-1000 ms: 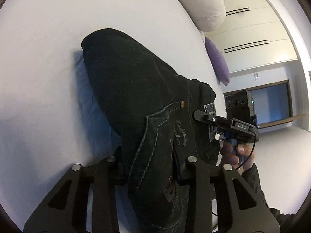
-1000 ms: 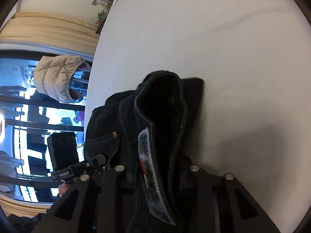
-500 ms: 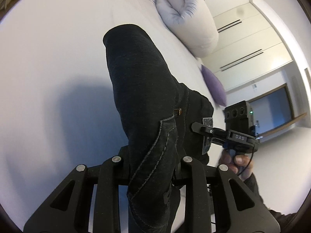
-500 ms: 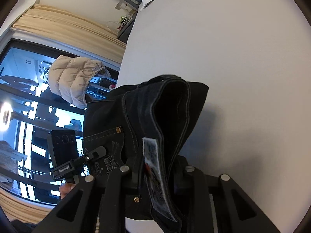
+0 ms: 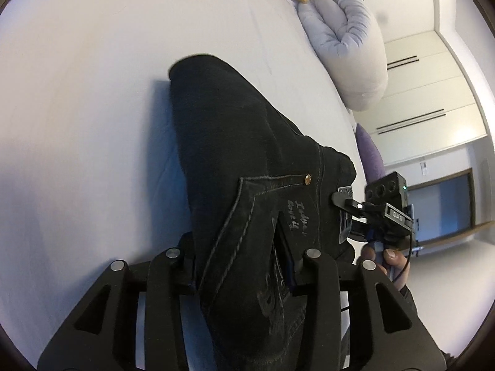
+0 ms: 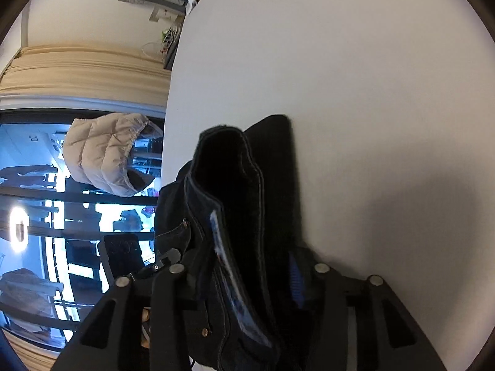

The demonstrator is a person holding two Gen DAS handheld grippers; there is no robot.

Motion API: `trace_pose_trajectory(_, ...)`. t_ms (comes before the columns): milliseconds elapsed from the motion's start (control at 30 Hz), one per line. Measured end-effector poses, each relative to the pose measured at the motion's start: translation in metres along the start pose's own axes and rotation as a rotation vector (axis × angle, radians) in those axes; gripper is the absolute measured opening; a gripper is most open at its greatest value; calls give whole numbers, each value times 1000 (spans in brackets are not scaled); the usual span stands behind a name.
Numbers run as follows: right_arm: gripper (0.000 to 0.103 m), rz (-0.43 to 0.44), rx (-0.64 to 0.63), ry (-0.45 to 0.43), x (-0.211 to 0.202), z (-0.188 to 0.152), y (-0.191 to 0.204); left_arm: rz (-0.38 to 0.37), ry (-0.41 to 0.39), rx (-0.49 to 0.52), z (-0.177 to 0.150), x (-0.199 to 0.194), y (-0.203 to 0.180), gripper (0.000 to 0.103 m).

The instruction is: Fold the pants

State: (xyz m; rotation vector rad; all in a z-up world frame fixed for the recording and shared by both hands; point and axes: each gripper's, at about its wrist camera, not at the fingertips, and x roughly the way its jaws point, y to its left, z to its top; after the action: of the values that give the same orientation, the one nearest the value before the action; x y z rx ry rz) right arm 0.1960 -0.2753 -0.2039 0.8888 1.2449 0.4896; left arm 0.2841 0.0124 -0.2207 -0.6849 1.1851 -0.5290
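Pants point(image 5: 247, 167): black denim, folded into a thick bundle, lay on the white bed point(image 5: 92, 92) — waistband end toward both cameras.
Left gripper point(image 5: 244, 266): jaws were opening, the pocket end of the pants between them.
Right gripper point(image 6: 247, 278): jaws were opening too — waistband and label between them.
Pillow point(image 5: 346, 40): pale, at the bed's far edge.
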Motion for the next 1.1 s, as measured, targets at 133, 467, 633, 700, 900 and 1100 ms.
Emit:
trace_pose_trajectory(133, 51, -57, -58, -92, -37, -10, 14, 78, -86, 65, -6, -23, -15, 59)
trace_pose_trajectory(467, 58, 248, -139, -89, -23, -53, 60, 254, -516, 349, -77, -118, -127, 101)
trace_pose_trajectory(633, 57, 124, 8, -114, -5, -71, 9, 426, -644, 557, -139, -136, -181, 103)
trace_pose_trajectory(700, 69, 107, -30, -159, -20, -89, 13, 483, -690, 651, -167, -148, -193, 103)
trace_pose_trajectory(900, 77, 68, -68, -230, -67, -160, 16, 541, -807, 806, -231, -167, -236, 103)
trace_pose_trajectory(1100, 77, 2, -138, -378, -108, -224, 36, 653, -847, 762, -279, -188, -268, 103)
